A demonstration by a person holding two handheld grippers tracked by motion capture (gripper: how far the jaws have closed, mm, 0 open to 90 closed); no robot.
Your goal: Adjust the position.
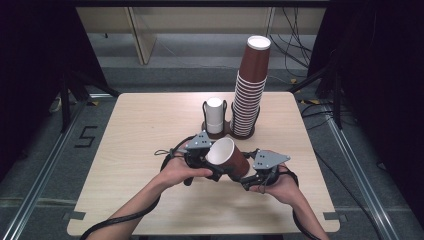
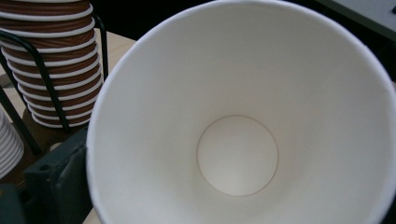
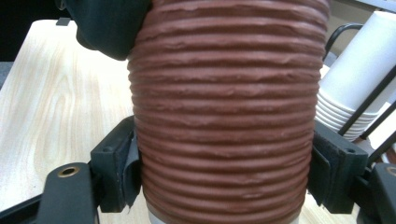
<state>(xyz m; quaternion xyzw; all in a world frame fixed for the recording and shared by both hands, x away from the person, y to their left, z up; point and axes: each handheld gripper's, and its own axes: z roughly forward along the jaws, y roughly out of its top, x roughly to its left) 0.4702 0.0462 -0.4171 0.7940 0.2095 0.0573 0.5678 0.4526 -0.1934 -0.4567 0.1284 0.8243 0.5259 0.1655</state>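
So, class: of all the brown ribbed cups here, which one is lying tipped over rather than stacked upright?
The single brown cup held between the two tongs near the table's front edge. Its white mouth faces sideways, while the other brown cups stand nested in the tall stack in the holder.

A tall stack of brown ribbed cups (image 1: 251, 92) stands in a black wire holder (image 1: 229, 131) at the table's (image 1: 135, 150) 12 o'clock edge. A shorter white cup stack (image 1: 215, 115) sits at its 9 o'clock.
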